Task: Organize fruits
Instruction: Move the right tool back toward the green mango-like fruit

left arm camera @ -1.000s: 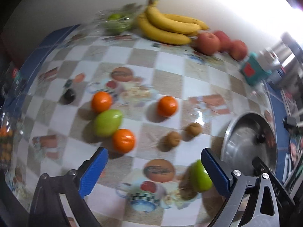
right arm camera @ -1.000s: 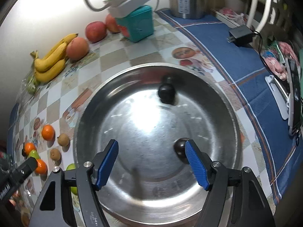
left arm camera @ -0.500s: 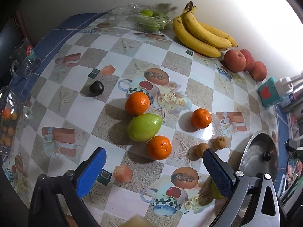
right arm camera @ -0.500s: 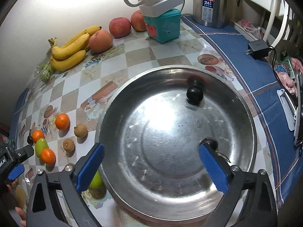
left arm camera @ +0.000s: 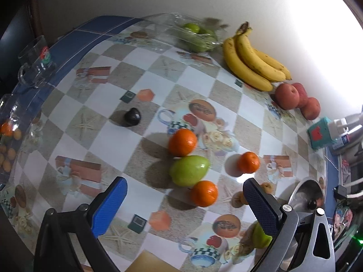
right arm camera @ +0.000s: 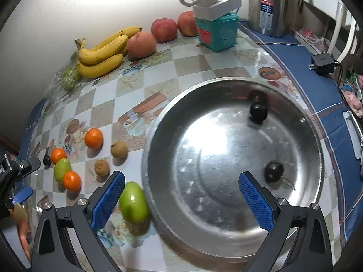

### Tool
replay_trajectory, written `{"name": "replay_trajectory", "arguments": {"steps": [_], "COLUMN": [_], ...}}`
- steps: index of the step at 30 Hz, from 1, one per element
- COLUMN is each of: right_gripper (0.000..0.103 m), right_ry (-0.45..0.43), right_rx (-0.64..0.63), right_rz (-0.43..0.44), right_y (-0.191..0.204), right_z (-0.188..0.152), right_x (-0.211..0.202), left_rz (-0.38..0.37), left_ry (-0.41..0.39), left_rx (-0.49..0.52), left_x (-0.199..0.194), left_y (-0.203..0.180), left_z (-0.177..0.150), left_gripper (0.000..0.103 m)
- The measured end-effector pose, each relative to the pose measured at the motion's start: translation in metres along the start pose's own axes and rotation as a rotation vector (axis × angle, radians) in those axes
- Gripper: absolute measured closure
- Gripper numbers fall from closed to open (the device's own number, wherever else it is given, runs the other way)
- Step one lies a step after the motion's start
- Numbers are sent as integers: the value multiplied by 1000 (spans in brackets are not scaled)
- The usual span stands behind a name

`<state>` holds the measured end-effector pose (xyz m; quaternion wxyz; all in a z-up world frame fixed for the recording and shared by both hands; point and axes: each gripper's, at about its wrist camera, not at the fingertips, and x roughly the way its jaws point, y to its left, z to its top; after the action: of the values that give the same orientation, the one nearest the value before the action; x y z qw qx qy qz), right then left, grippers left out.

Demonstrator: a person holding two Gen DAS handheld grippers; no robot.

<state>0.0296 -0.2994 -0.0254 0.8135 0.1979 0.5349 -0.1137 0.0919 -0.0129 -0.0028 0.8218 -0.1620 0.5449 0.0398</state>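
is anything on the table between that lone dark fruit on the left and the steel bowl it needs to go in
Yes. The lone dark fruit sits far from the steel bowl. Between them lie three oranges, a green fruit and two small brown fruits. Lifted over them, nothing visible blocks it.

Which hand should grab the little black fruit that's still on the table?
Probably the left. Its open fingers look over the table where the black fruit lies, apart from the oranges. The right ones hang open over the bowl, far from it.
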Motion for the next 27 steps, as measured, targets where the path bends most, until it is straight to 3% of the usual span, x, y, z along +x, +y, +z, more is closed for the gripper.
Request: {"name": "replay_trajectory", "arguments": {"steps": [7, 18, 27], "right_gripper": [3, 3, 3], "right_ry": [22, 73, 141], "right_rx": [-80, -151, -108], "right_rz": [31, 133, 176], "right_y": [35, 80, 78], "right_z": [-11, -29, -31], "right_x": [2, 6, 14], "left_rz": [-13, 91, 62], "left_ry": [-7, -31, -9], "left_rx": [-26, 138, 207], "left_x": [-6, -10, -7], "left_y": [26, 31, 17], "left_z": [12, 18, 15], "left_gripper": [0, 0, 0]}}
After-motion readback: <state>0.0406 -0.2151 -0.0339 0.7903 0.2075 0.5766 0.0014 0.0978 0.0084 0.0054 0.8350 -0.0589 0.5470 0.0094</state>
